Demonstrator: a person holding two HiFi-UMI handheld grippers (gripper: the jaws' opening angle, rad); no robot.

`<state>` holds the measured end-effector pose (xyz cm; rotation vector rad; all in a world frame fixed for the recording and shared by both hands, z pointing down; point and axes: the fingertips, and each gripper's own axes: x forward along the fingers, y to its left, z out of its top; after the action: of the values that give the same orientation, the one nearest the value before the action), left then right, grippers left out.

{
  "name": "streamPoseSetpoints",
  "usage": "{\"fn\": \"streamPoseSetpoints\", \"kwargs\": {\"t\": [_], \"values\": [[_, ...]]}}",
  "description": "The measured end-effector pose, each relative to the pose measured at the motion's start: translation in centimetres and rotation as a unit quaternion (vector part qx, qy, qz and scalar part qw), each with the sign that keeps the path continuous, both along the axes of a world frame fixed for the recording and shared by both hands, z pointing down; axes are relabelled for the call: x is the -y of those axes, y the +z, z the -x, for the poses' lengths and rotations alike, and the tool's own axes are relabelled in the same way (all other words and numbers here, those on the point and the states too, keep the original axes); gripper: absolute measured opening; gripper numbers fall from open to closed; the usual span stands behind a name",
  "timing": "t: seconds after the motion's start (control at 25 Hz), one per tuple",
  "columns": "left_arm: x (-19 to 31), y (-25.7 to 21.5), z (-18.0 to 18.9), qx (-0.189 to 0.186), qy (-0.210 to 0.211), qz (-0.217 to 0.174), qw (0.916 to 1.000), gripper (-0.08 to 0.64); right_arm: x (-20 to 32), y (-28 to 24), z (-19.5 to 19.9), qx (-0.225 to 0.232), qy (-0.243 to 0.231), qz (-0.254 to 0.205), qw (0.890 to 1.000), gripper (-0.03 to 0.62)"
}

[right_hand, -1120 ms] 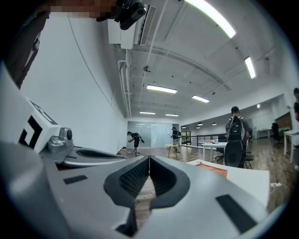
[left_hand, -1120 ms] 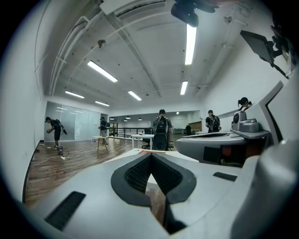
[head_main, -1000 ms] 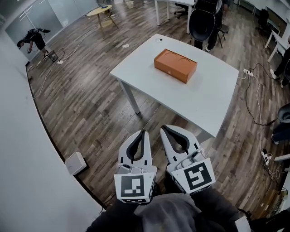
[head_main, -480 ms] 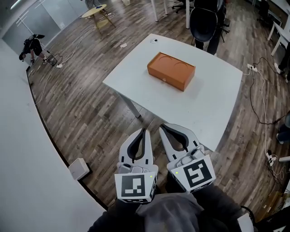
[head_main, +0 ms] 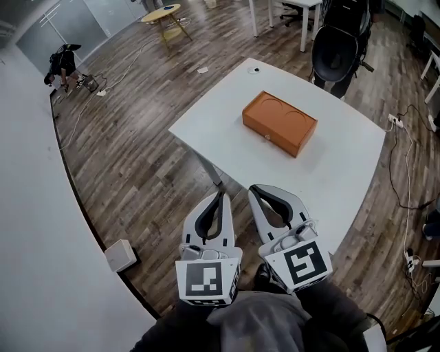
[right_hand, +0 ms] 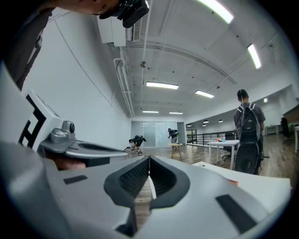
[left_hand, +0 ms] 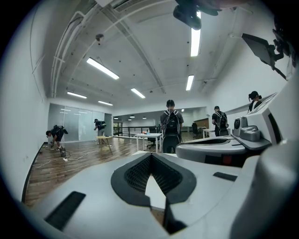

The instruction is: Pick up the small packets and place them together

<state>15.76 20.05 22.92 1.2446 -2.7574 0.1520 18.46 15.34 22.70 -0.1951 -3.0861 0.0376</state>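
Note:
No small packets show in any view. An orange box [head_main: 278,124] lies on the white table [head_main: 344,172] ahead of me. My left gripper [head_main: 221,196] and right gripper [head_main: 256,190] are held side by side over the wooden floor, short of the table's near edge. Both point level toward the table. The left gripper's [left_hand: 150,156] jaws meet at the tips with nothing between them, and the right gripper's [right_hand: 149,158] jaws are likewise shut and empty. Through the right gripper view, the table edge and a bit of the orange box [right_hand: 229,180] show at the right.
A black chair [head_main: 340,48] stands behind the table. A small white thing [head_main: 255,69] sits at the table's far corner. A round wooden table [head_main: 163,12] and a crouching person [head_main: 63,62] are far left. A white box [head_main: 118,256] lies by the left wall. Cables [head_main: 402,158] trail at right.
Both grippers have moved forward together toward the table, which now appears closer and shifted right in the head view. Both stay shut and empty.

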Motion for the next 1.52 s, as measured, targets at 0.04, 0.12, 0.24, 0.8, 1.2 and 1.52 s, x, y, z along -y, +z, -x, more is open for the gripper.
{"fn": "streamPoseSetpoints", "kwargs": {"t": [0.04,0.12,0.24,0.8,1.2,1.52], "values": [[-0.1,0.3,0.6,0.0,0.002,0.001,1.0,-0.003,0.1,0.3,0.5,0.0,0.005,0.0,1.0,0.005],[0.2,1.1,2.0,0.0,0.007,0.0,1.0,-0.003,0.5,1.1,1.7,-0.002,0.015,-0.005,1.0,0.005],[0.5,2.3,4.1,-0.011,0.014,0.0,0.9998,-0.003,1.0,2.6,3.6,-0.015,0.025,-0.006,1.0,0.005],[2.4,4.1,13.0,-0.044,0.094,0.005,0.9946,-0.003,2.8,4.4,11.4,-0.049,0.112,0.002,0.992,0.005],[2.9,2.7,19.3,-0.041,0.175,-0.009,0.9836,-0.003,3.1,1.2,17.4,-0.034,0.19,-0.041,0.98,0.005],[5.2,0.1,20.3,-0.017,0.232,-0.031,0.9722,-0.003,5.1,-2.1,18.0,-0.009,0.246,-0.061,0.967,0.005]]}}
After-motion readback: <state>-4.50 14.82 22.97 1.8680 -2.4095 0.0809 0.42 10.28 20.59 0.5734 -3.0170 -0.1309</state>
